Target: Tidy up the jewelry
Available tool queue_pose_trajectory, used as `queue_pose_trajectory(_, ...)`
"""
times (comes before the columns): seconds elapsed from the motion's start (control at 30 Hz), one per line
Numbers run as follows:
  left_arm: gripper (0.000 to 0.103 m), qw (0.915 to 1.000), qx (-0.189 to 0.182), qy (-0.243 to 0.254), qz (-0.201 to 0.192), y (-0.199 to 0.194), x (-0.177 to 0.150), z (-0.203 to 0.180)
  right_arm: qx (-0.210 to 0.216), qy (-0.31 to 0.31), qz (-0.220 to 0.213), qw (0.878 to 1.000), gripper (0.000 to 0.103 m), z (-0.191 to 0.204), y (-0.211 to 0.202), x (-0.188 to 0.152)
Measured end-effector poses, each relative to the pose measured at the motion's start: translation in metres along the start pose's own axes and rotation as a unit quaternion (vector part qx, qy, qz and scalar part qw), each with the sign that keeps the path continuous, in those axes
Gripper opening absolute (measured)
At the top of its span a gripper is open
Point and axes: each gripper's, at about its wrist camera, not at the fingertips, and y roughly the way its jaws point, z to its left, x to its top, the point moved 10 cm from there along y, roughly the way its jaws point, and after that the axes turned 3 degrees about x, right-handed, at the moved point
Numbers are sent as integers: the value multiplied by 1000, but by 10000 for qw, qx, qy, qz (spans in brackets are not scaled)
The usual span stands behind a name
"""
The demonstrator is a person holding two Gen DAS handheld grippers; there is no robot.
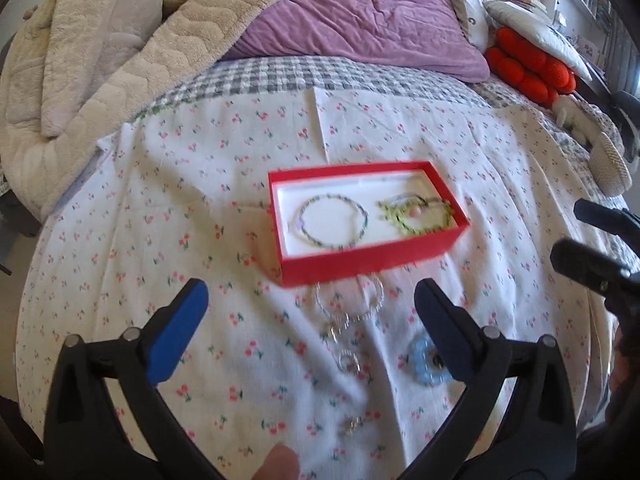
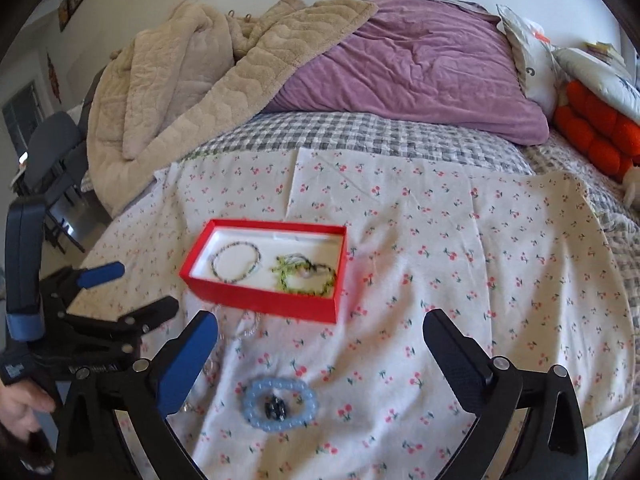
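Observation:
A red box [image 1: 374,262] [image 2: 264,300] with a white lining lies on the cherry-print cloth. It holds a blue-green beaded bracelet [image 1: 362,216] [image 2: 256,258] and a green bracelet [image 1: 416,230] [image 2: 320,286]. In front of it on the cloth lie clear crystal bracelets [image 1: 346,308] [image 2: 248,330], a small ring [image 1: 349,361] and a light blue bead bracelet [image 1: 425,360] [image 2: 280,402] with a dark piece [image 2: 276,406] inside it. My left gripper [image 1: 312,308] is open and empty above the crystal pieces. My right gripper [image 2: 320,338] is open and empty above the blue bracelet.
The cherry-print cloth [image 1: 160,208] [image 2: 480,260] covers a checked bedspread [image 1: 280,72]. A beige blanket [image 1: 92,64], a purple pillow [image 1: 360,16] and an orange knotted cushion [image 1: 528,68] lie at the back. The right gripper shows in the left view [image 1: 592,240], the left one in the right view [image 2: 120,292].

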Motion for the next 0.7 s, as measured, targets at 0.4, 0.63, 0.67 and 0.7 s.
queue_pose_trajectory(0.4, 102, 9982, -158, 11, 578, 19, -47, 4, -153, -206, 890, 9957, 103, -20, 18, -72)
queue_pose_trajectory(0.63, 102, 9954, -319, 445, 787, 42, -61, -10, 51, -262, 1344, 9906, 103, -14, 41, -92)
queue_pose_trajectory(0.67, 102, 9949, -352, 537, 782, 43, -61, -13, 146, -197, 1430, 9894, 103, -14, 46, -96)
queue_pose_trajectory(0.7, 98, 9943, -376, 620, 784, 44, -62, -16, 251, -110, 1496, 9884, 103, -14, 50, -98)
